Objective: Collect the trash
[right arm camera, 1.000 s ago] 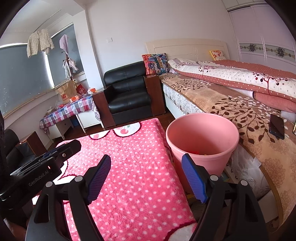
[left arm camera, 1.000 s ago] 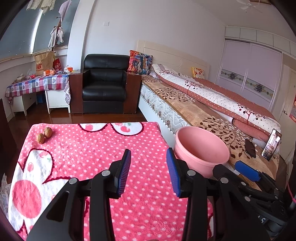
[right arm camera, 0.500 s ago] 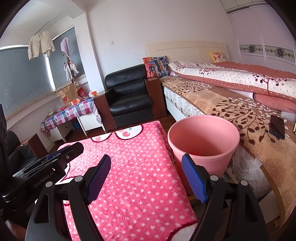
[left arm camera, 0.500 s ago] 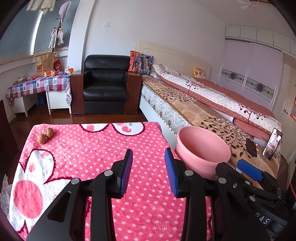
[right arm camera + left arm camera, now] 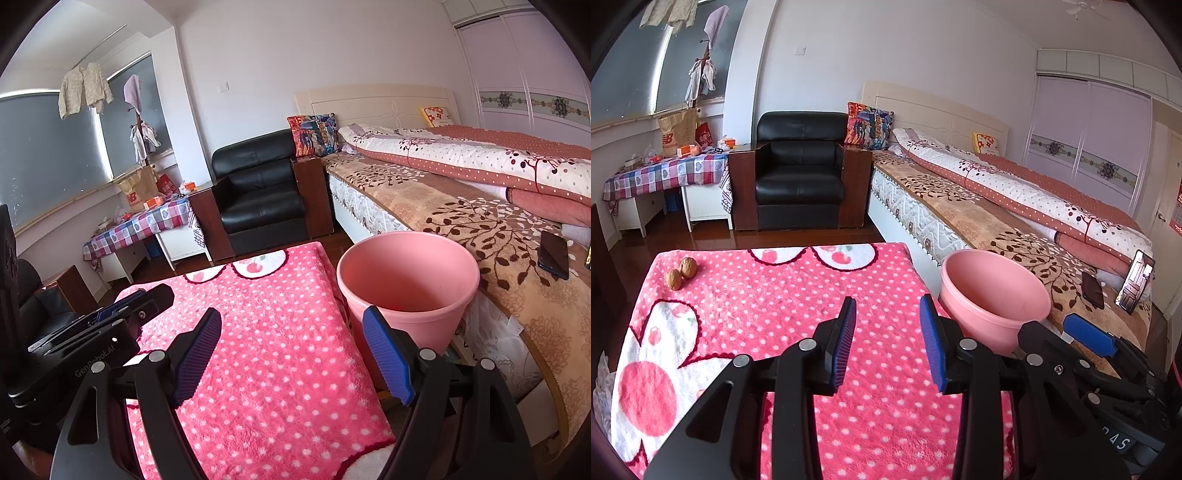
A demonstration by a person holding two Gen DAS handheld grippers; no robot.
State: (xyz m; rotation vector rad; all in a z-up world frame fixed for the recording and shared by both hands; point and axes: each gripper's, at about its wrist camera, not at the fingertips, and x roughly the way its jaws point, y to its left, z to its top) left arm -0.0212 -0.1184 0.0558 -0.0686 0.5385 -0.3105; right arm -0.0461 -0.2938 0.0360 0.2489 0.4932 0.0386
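Two walnuts lie at the far left corner of the pink polka-dot blanket that covers the table. A pink bucket stands off the table's right edge, beside the bed; in the right wrist view the pink bucket holds something small and red at the bottom. My left gripper is open and empty above the blanket's middle. My right gripper is open and empty above the blanket's right side, close to the bucket. It also shows in the left wrist view.
A bed runs along the right, with a dark phone and a propped phone on it. A black armchair and a checked-cloth side table stand beyond the table. Wooden floor lies between.
My left gripper's jaws have narrowed slightly and it has drifted a little. The right gripper has eased back slightly from the bucket. The walnuts and bucket have not moved.
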